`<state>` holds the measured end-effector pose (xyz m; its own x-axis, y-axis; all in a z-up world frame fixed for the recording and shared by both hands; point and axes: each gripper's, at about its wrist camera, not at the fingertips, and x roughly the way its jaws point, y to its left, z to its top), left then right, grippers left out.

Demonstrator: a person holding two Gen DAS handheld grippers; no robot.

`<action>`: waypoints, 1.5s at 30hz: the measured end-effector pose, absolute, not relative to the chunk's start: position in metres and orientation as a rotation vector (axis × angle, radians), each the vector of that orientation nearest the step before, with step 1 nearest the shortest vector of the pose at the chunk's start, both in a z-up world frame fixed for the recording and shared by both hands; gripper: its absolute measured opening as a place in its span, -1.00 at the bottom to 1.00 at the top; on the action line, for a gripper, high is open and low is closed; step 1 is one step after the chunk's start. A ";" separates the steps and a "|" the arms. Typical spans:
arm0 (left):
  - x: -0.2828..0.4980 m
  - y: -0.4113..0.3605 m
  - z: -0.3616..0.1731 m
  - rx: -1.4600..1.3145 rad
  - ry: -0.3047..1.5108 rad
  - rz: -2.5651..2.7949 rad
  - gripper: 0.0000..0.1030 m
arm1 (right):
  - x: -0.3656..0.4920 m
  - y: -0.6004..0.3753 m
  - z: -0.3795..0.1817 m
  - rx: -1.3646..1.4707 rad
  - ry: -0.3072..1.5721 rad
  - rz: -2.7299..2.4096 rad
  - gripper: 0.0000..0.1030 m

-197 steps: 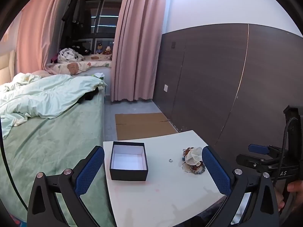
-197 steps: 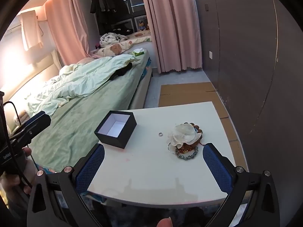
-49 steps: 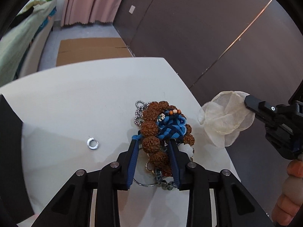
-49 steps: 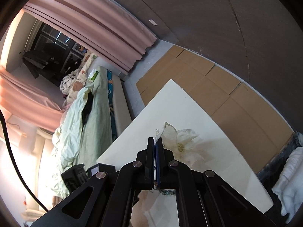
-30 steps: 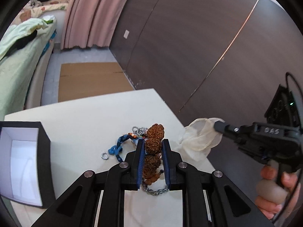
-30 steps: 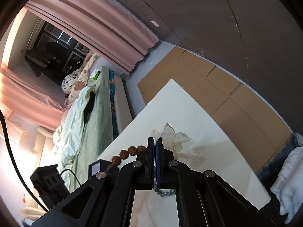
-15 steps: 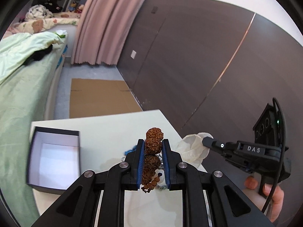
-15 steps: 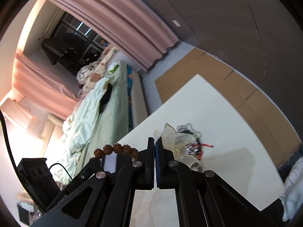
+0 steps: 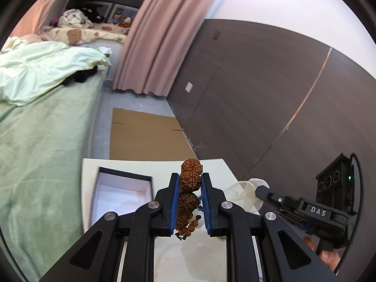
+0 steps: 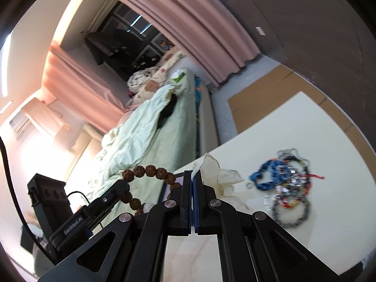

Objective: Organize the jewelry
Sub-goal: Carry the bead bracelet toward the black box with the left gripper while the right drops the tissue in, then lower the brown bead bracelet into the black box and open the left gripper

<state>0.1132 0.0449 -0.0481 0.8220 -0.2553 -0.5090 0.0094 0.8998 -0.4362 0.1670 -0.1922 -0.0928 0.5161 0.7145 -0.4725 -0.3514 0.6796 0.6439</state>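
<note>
A: Black box [image 9: 122, 189], white inside, on the table [image 9: 218, 164]; I can see nothing in it.
B: The left gripper [image 9: 189, 189] clamps the brown bead bracelet [image 9: 190, 176] above it; the right gripper [image 10: 192, 181], closed, pinches the white flower [image 10: 221, 171].
</note>
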 end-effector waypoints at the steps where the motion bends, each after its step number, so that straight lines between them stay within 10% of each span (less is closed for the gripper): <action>1: 0.112 0.049 -0.047 -0.439 0.590 -0.137 -0.64 | 0.166 -0.186 -0.092 0.507 0.789 0.686 -0.94; 34: 0.071 0.143 -0.040 -0.586 0.546 0.013 -0.64 | 0.185 -0.044 -0.128 0.428 0.863 0.855 -0.90; 38: 0.081 0.136 -0.045 -0.590 0.563 -0.005 -0.64 | 0.199 -0.051 -0.144 0.476 0.985 0.816 0.51; 45: 0.107 0.116 -0.062 -0.585 0.615 -0.046 -0.64 | 0.200 -0.098 -0.129 0.541 0.950 0.739 0.54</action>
